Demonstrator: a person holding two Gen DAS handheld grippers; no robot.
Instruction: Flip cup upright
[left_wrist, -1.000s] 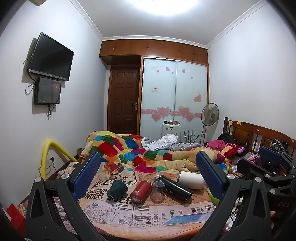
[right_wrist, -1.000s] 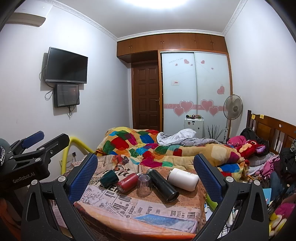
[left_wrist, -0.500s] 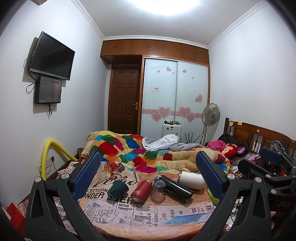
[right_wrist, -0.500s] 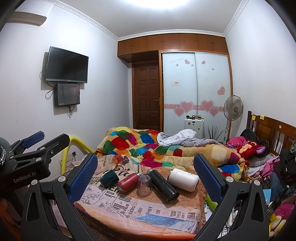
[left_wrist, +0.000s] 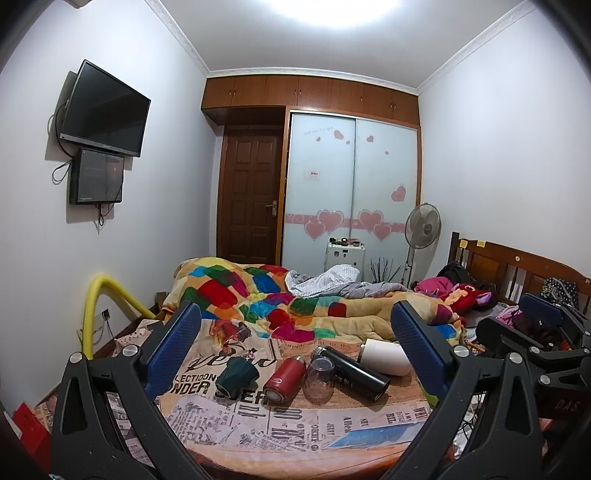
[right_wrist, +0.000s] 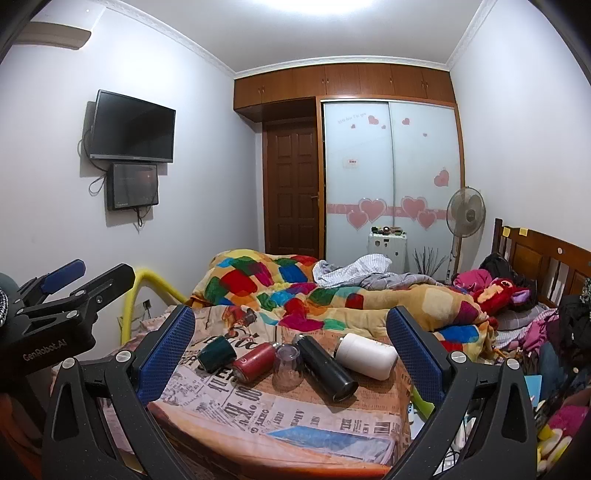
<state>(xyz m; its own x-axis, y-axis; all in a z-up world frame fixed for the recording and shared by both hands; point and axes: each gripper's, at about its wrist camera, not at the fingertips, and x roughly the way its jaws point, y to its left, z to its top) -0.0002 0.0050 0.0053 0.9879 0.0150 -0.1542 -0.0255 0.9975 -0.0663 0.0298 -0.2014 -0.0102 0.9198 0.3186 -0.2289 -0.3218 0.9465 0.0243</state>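
Note:
Several cups lie in a row on the newspaper-print cloth at the foot of the bed. A dark green cup (left_wrist: 236, 376) (right_wrist: 217, 353), a red bottle (left_wrist: 285, 379) (right_wrist: 254, 361), a black flask (left_wrist: 354, 373) (right_wrist: 325, 367) and a white cup (left_wrist: 386, 357) (right_wrist: 366, 355) lie on their sides. A clear glass (left_wrist: 320, 379) (right_wrist: 288, 365) stands mouth down. My left gripper (left_wrist: 295, 350) is open and empty, held back from the row. My right gripper (right_wrist: 291, 349) is open and empty, also short of the cups.
A colourful patchwork quilt (left_wrist: 258, 299) is heaped behind the cups. The bed's wooden headboard (left_wrist: 517, 266) and piled clothes are at the right. A yellow tube (left_wrist: 99, 306) arcs at the left wall. The left gripper's body shows in the right wrist view (right_wrist: 62, 314).
Both views have drifted very slightly; the cups and both open grippers are otherwise as before.

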